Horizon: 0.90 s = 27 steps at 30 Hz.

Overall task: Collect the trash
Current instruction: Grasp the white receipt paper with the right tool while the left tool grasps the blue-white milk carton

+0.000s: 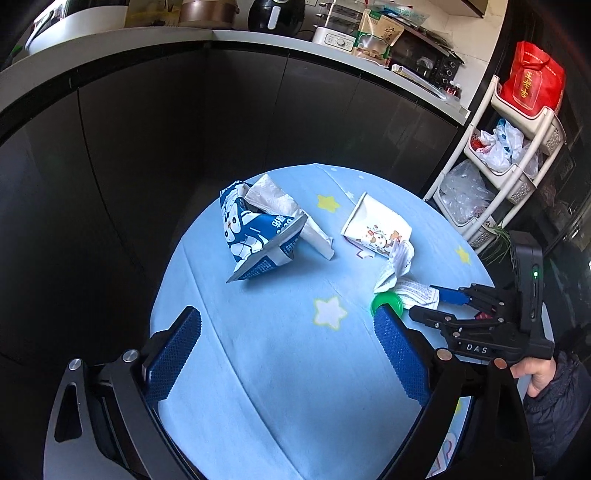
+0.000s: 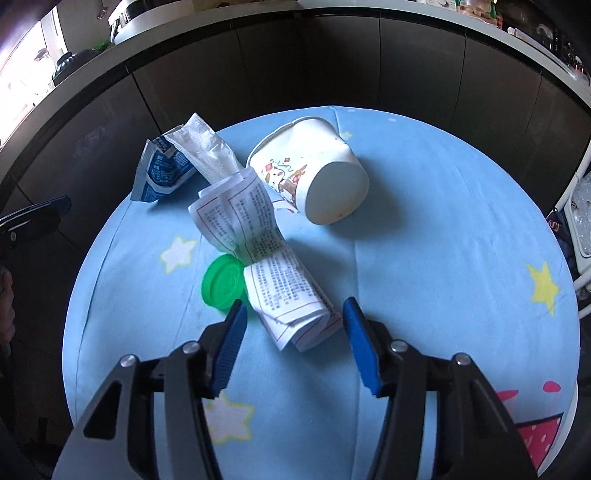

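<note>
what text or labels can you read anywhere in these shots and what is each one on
"DAS": white letters on the black body of the right hand-held gripper, seen from the left wrist view.
"王老吉": gold characters on the red bag on the rack's top shelf.
Crumpled leaflet: dense printed lines, too small to read.
Blue and white packet: characters too distorted to read.
Paper cup: cartoon pictures, no legible words.
Green pouch on the counter: characters blurred.
</note>
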Motion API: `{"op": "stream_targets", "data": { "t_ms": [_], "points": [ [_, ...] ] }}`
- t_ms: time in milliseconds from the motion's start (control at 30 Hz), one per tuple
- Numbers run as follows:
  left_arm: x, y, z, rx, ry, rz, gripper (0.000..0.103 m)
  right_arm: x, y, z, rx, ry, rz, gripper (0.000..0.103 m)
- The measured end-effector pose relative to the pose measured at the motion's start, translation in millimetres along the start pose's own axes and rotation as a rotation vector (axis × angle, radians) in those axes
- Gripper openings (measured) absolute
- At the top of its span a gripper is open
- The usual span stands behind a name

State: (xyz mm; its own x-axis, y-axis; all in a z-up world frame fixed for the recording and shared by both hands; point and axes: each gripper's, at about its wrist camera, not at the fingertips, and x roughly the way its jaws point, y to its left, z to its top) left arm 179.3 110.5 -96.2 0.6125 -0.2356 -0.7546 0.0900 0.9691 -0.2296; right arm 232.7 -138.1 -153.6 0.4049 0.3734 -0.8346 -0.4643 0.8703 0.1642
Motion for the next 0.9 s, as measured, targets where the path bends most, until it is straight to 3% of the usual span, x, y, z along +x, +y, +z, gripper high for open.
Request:
{"op": "stream_targets", "data": {
  "t_ms": [33, 100, 167, 300, 567, 600, 700, 767, 900],
  "points": [
    [1.9, 0.3, 2.1, -0.002, -0.003, -0.003, 0.09, -0.2, -1.3, -0.3, 0.006, 0.0, 0.006, 0.051],
    [5.8, -0.5, 7.6, 0.005, -0.018, 0.003, 0.089, -2.0, -2.3, -2.5, 0.007, -0.005, 0.022, 0.025],
    [11.9, -1.2, 14.6, 0.022, -0.038, 0.018, 0.089, -7.4, -2.3, -3.9, 0.017, -0.017, 0.033, 0.007],
    [31.7, -0.1, 30.8, 0.031, -0.069, 0.067, 0.089, -32.2, -4.2, -13.3, 0.044, -0.079, 0.027, 0.006],
    [71.3, 0.6, 47.2, 0.008, -0.025, 0.104, 0.087, -60.2, -6.5, -26.4, 0.075, -0.125, 0.038, 0.006],
    [75.0, 1.6, 47.8, -0.005, -0.015, 0.098, 0.084, -60.5, -6.3, -26.9, 0.079, -0.126, 0.04, 0.006],
    [85.4, 6.7, 46.6, -0.035, 0.026, 0.061, 0.059, -62.6, -8.9, -30.0, 0.099, -0.129, 0.042, 0.006],
    [89.5, 8.9, 43.6, -0.045, 0.056, 0.03, 0.034, -64.3, -11.4, -32.1, 0.111, -0.135, 0.042, 0.006],
    [73.0, -0.7, 35.3, 0.001, 0.04, -0.007, 0.021, -71.0, -14.9, -38.4, 0.133, -0.152, 0.045, 0.006]
  ]
}}
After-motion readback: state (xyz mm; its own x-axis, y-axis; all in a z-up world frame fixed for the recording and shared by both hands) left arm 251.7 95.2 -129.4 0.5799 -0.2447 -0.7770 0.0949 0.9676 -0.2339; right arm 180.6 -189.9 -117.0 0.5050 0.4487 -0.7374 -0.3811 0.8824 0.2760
